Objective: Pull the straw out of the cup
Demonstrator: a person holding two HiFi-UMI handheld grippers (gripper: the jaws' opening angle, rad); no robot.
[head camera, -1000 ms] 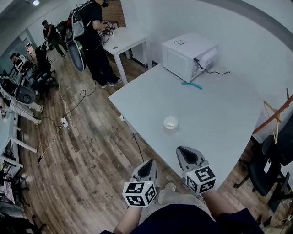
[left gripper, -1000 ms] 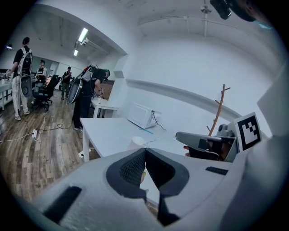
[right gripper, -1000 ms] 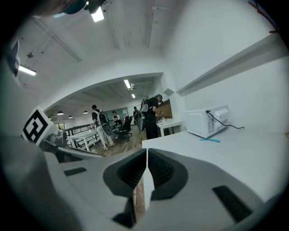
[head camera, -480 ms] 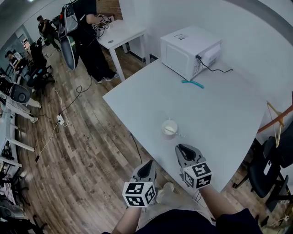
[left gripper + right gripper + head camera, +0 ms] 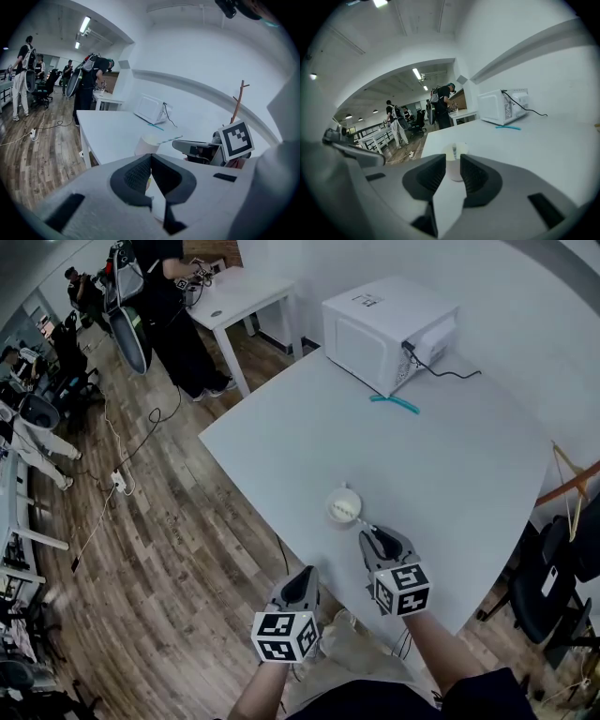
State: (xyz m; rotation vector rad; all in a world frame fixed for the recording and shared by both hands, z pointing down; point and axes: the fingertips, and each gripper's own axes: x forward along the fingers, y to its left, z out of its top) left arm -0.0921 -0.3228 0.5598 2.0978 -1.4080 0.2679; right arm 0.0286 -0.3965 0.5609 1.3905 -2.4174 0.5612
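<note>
White cup on table, straw in it | right gripper, jaws slightly apart, now just beside cup, nearer than a second ago: grasp likely next | left gripper pressed together, farther back.

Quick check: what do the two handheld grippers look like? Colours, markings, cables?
They match. The left gripper and right gripper have pale grey moulded bodies tapering to two jaws lined with black ribbed pads. Each carries a white cube with black square markers at the back. No cables show on them. Forearms have no sleeves; dark clothing shows below.
</note>
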